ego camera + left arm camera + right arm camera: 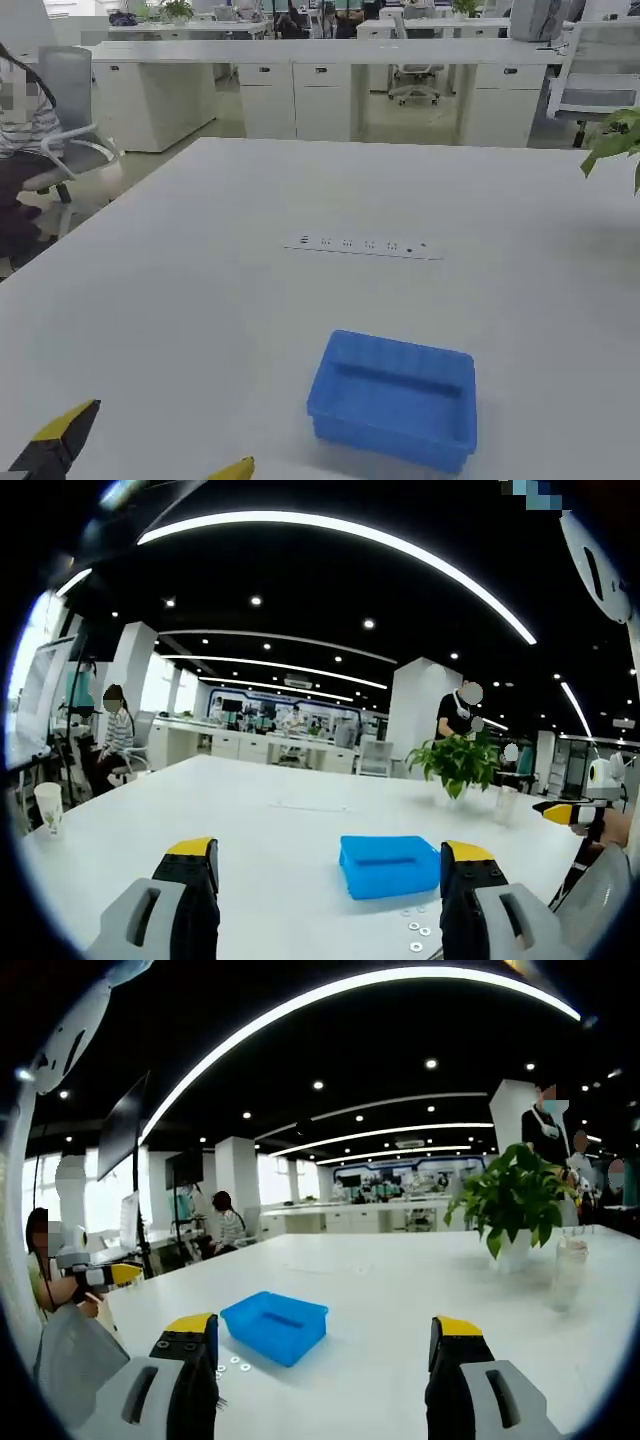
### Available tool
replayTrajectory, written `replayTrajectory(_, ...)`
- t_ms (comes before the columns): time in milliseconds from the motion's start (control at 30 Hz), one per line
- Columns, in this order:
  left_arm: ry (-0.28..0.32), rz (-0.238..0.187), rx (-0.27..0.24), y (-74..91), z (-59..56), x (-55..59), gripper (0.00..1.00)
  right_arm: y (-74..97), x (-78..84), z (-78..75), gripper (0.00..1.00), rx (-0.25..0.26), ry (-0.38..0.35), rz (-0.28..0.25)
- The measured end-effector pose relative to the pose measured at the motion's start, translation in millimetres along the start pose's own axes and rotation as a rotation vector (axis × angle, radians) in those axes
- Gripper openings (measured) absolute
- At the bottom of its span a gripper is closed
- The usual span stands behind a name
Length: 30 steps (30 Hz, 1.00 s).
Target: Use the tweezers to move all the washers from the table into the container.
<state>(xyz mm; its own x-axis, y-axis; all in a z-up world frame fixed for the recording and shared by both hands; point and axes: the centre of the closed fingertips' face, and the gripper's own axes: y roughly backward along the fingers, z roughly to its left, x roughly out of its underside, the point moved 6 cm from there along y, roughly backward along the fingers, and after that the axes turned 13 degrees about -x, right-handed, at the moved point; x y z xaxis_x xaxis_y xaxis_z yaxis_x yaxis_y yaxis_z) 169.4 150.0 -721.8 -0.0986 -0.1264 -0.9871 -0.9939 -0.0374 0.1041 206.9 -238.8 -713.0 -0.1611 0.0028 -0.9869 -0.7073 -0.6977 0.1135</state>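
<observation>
Wide apart and empty, the yellow-tipped jaws of the left hand-held gripper (329,852) hang over the white worktop (270,825). A blue rectangular plastic container (388,865) sits ahead of it, closer to its right jaw than to its left. Several small silver metal washers (424,932) lie loose on the worktop between this hand-held gripper and the container's near wall, just inside the right jaw. In the head view the same yellow jaw tips show at the lower left, with the container ahead of them and to their right.

The right hand-held gripper (324,1325) is likewise spread wide and holds nothing. From it, the container lies ahead and to the left, beside its left jaw, and the washers rest just off that jaw's tip, against the container's near side. A potted green plant (515,1200) stands farther ahead, to its right.
</observation>
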Motion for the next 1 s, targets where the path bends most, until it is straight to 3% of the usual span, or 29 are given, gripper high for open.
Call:
replayTrajectory(200,-0.019,0.012,0.017,-0.7,-8.3,-1.6,0.92,0.5,-0.5,-1.3,0.84,0.008,0.002,-0.004)
replayTrajectory(1000,-0.024,0.014,0.032,1.5,-10.2,-0.7,0.91,3.4,-0.5,-0.7,0.83,0.03,0.015,-0.004)
